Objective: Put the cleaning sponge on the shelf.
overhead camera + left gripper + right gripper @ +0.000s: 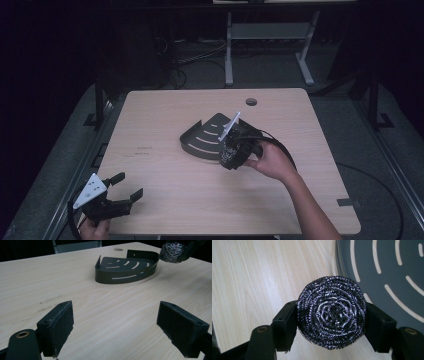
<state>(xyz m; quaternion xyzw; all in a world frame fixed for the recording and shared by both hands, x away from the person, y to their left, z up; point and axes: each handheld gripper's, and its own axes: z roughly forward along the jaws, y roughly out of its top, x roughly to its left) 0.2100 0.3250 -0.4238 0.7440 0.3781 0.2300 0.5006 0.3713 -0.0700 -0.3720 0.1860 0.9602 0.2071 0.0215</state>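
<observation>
In the high view the left gripper [125, 189] sits at the table's [165, 200] 7 o'clock corner, its hand [94, 229] coming up from the bottom edge and the grey plate on top tilted left. It points toward 2 o'clock, low over the wood. Its jaws stand wide apart with nothing between them; in its own view the two pads [58, 326] frame bare table, with the tray [125, 271] ahead at 12 o'clock.

The tray [202, 139], a dark quarter-round with curved slots, lies flat near the table's centre.

At the tray's 4 o'clock edge is the right gripper [229, 156]. Its forearm runs in from 5 o'clock and the hand [270, 161] wraps the body from the right, aiming the jaws toward 8 o'clock and downward. The jaws are clamped on the scourer [331, 312], a round steel-wool pad gripped on both sides. The scourer hangs above the wood, just beside the tray's rim [339, 262].
</observation>
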